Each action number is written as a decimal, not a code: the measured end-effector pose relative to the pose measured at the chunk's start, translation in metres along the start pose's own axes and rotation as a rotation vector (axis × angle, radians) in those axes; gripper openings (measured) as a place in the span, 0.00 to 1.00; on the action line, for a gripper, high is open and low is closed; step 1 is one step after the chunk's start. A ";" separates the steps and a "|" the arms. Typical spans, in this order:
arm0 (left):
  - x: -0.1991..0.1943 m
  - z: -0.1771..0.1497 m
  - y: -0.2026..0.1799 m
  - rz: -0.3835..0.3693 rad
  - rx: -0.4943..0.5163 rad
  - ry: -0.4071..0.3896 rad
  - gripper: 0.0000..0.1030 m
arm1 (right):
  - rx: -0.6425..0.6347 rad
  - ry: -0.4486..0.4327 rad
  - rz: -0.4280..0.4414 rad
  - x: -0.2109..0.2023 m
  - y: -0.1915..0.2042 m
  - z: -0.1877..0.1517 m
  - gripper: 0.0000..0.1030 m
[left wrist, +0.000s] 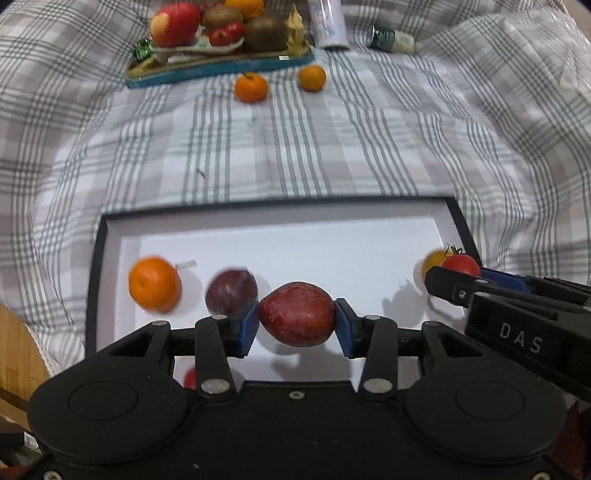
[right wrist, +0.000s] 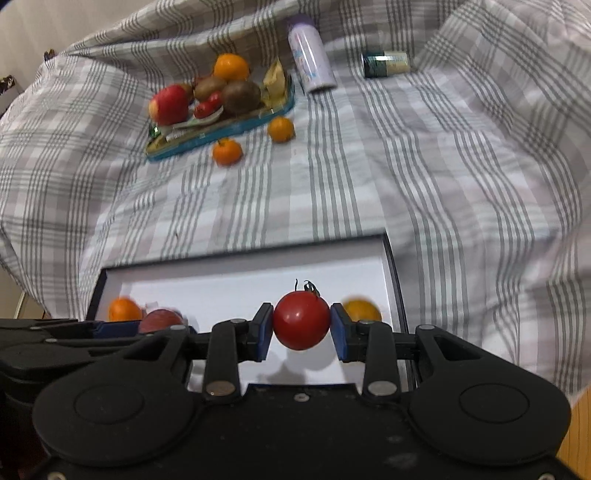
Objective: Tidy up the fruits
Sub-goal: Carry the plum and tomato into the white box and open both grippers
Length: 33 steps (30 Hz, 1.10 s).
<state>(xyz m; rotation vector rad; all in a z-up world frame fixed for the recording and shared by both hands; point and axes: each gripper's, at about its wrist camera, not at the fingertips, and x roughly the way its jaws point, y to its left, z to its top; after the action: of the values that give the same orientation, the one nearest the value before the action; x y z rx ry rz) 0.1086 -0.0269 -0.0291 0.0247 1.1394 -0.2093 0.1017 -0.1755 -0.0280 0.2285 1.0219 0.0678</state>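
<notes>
A grey-and-white plaid cloth [left wrist: 332, 147] covers the whole surface. On it, nearest the cameras, lies the landmark: a shallow black-rimmed rectangular box with a white floor [left wrist: 280, 236].

Well beyond the box's far edge sits a teal-rimmed flat tray [left wrist: 221, 68] piled with a big red-and-yellow apple [left wrist: 173, 24], brown kiwis [left wrist: 266, 33] and other fruit. Just past the tray, away from the box, a pale lilac cylindrical can [right wrist: 310, 55] and a small dark-capped bottle [right wrist: 386, 62] lie on their sides.

The black left gripper [left wrist: 296, 317] hangs over the box's near half, its blue pads clamped on a dark red, egg-shaped plum [left wrist: 297, 314], which is lifted clear of the white floor. The black right gripper [right wrist: 301, 325] is over the box's right part, closed narrowly on a small round red tomato with a dried stem [right wrist: 301, 319], also off the floor.

Inside the box, an orange mandarin [left wrist: 155, 284] rests near the left wall, a dark purple plum [left wrist: 231, 291] just right of it, and a yellow-orange fruit [right wrist: 362, 310] near the right wall.

Between the box and the tray, two small mandarins [left wrist: 251, 86] lie loose on the cloth, close to the tray.
</notes>
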 end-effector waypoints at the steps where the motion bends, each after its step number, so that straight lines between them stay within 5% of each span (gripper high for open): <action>1: 0.002 -0.003 -0.001 -0.002 -0.001 0.010 0.50 | 0.001 0.004 -0.007 -0.001 -0.001 -0.005 0.34; 17: -0.005 -0.032 0.006 0.017 0.015 -0.006 0.50 | 0.005 0.061 -0.017 0.002 0.001 -0.025 0.34; 33: -0.024 -0.036 0.058 0.117 -0.146 -0.045 0.50 | -0.058 0.068 -0.012 0.010 0.010 -0.016 0.34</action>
<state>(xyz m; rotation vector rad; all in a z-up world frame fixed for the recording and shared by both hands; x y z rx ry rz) 0.0773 0.0377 -0.0277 -0.0426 1.1020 -0.0222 0.0944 -0.1612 -0.0423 0.1683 1.0875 0.0946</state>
